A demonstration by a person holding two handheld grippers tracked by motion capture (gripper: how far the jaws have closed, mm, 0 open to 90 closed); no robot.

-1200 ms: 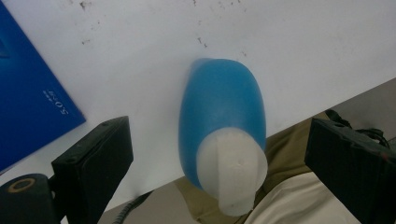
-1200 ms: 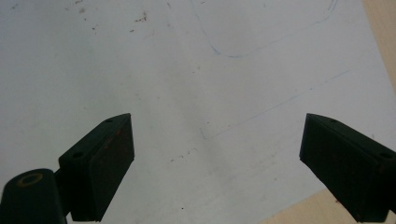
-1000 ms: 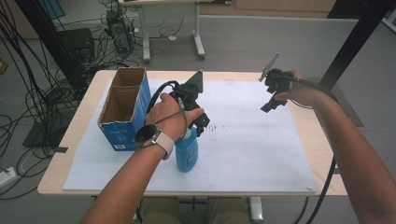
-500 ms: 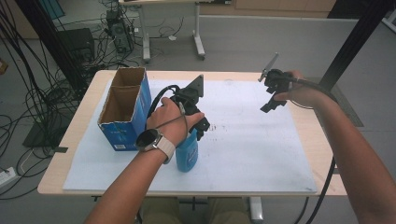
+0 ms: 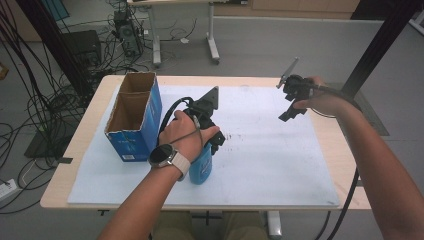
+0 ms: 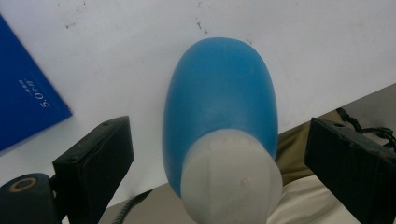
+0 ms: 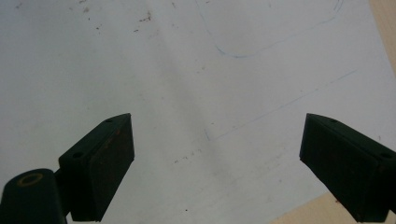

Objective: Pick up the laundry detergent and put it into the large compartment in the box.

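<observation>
A blue bottle (image 5: 201,167) with a pale, whitish cap (image 6: 231,179) stands upright on the white sheet (image 5: 260,150) that covers the tabletop (image 5: 90,107), near the front edge and just right of a blue cardboard box (image 5: 134,120). What the bottle holds cannot be told, since its wall is opaque and the cap is on.

The box stands upright with its top open. It has two compartments side by side along its length, parted by a cardboard wall; the brown inner walls show, and nothing can be made out inside either compartment from the high view. A corner of its blue side with white lettering shows in the left gripper view (image 6: 28,100).

The left tool (image 5: 210,132) hangs directly above the bottle, pointing down at it. In the left gripper view its jaws stand wide, one on each side of the bottle's cap and shoulder, with clear gaps on both sides, so they do not touch it. The person's left hand (image 5: 185,135), with a watch (image 5: 162,156) at the wrist, grips this tool.

The right tool (image 5: 292,102) is held in the air over the far right part of the sheet, well apart from bottle and box. Its jaws are wide too, with bare, faintly marked sheet (image 7: 210,93) between them.
</observation>
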